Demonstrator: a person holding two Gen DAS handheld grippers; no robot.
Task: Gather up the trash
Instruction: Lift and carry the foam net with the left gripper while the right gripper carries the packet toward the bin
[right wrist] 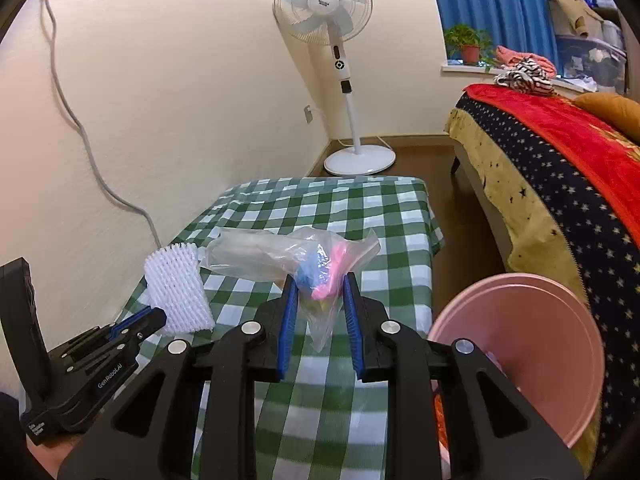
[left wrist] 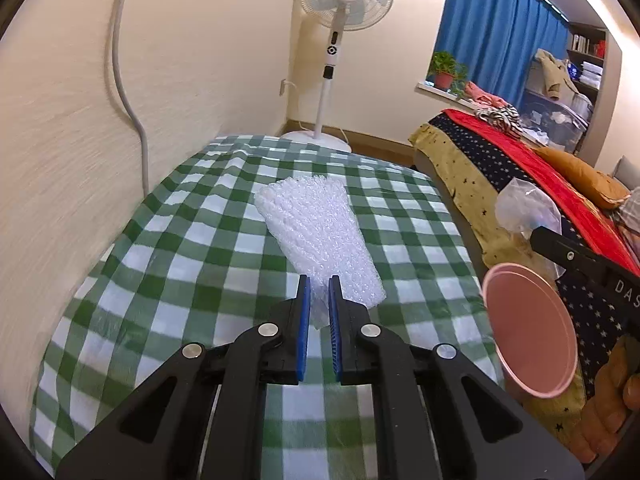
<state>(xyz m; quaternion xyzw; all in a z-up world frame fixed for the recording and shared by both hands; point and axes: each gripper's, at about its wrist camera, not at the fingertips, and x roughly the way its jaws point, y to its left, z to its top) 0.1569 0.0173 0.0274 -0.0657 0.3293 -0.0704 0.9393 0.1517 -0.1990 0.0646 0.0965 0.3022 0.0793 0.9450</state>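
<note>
1. Cream walls meet in a corner where a white standing fan (right wrist: 326, 68) rises from a round base on the brown floor; a grey cable (right wrist: 76, 120) hangs down the left wall.
2. Blue curtains (left wrist: 496, 36) cover a window, with a potted plant (right wrist: 468, 44) on the sill.
3. Against the left wall stands a table (right wrist: 404, 216) under a green and white checked cloth, rumpled at its far end.
4. Right of the table is a bed (right wrist: 560, 184) with star-print covers, a red blanket and an orange pillow.
5. A pink bucket (right wrist: 532, 352) sits between table and bed, just beside the table's near right edge.
6. The left gripper (left wrist: 319, 282) is closed to a narrow gap on the near end of a white foam net (left wrist: 316, 232), which slants up and away over the cloth.
7. The right gripper (right wrist: 320, 280) is partly open, its blue pads either side of a clear plastic bag (right wrist: 280, 256) holding blue and pink bits; whether the pads press the bag I cannot tell.
8. That bag is over the middle of the table, right of the foam net.
</note>
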